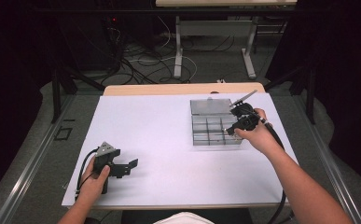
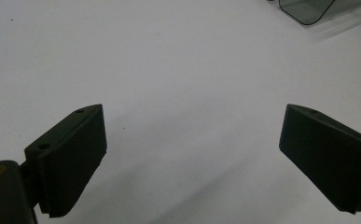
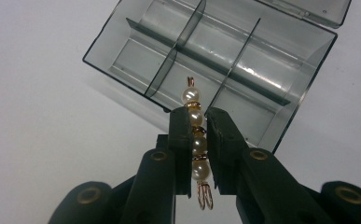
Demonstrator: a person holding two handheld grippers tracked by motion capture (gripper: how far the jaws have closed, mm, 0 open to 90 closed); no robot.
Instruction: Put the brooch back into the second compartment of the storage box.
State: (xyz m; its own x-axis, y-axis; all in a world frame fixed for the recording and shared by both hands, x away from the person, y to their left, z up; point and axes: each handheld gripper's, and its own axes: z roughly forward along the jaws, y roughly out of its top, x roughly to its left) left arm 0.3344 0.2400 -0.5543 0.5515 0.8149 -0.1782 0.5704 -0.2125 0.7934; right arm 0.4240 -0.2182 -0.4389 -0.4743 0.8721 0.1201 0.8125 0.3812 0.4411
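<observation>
A white sheet [image 1: 159, 140] covers the work surface of a light wooden table [image 1: 183, 88], leaving a strip of bare wood exposed along the far edge. Beyond the table, a tangle of dark and light cables [image 1: 141, 60] lies on the grey floor [image 1: 38, 140] beside the white legs of a second table [image 1: 178, 46]. Black metal stand legs [image 1: 57, 93] are planted at the left and right, and metal rails [image 1: 29, 172] run along the floor on both sides of the table.
</observation>
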